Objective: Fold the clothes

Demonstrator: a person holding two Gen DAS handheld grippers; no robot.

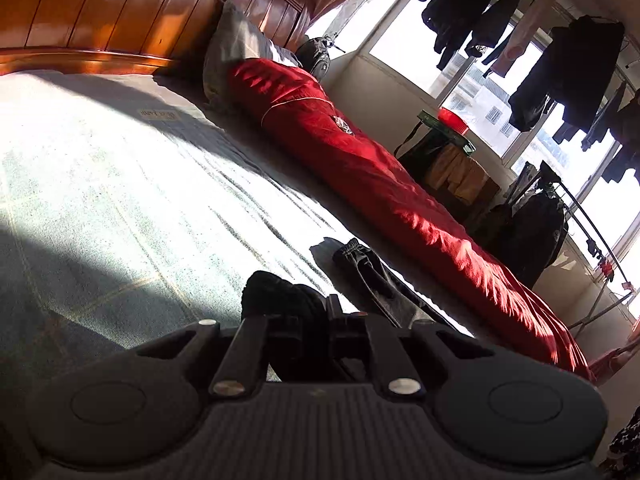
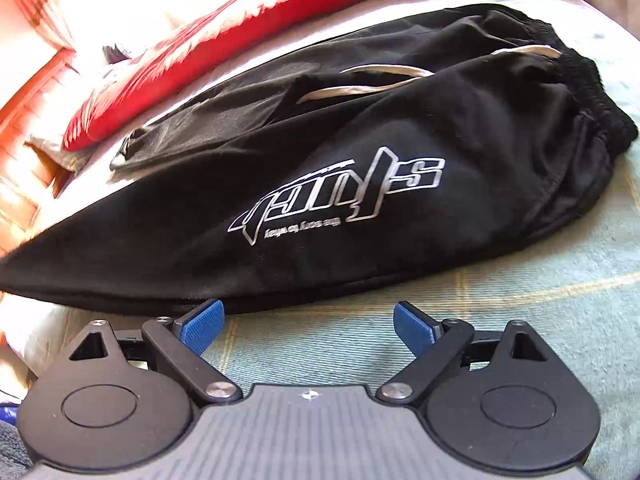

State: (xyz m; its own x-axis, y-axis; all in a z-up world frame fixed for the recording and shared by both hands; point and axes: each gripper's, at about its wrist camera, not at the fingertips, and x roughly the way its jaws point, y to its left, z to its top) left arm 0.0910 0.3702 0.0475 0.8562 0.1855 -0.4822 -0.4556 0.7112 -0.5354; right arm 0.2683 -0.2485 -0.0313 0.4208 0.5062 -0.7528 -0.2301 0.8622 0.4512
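Left gripper (image 1: pixel 310 320): jaws drawn together, pinching a bunch of black cloth. Right gripper (image 2: pixel 306 322): jaws wide apart, nothing between; one pair of black trousers (image 2: pixel 320 168) lies on the bed sheet (image 2: pixel 540 308) just ahead, hem touching the left blue pad (image 2: pixel 204 326). One red quilt (image 2: pixel 208 52) behind.

trousers (image 2: pixel 360 160): black matt knit cloth
quilt (image 1: pixel 380 184): red shiny satin
headboard (image 1: pixel 140 12): glossy varnished wood
finger pads (image 2: pixel 204 324): blue ribbed rubber
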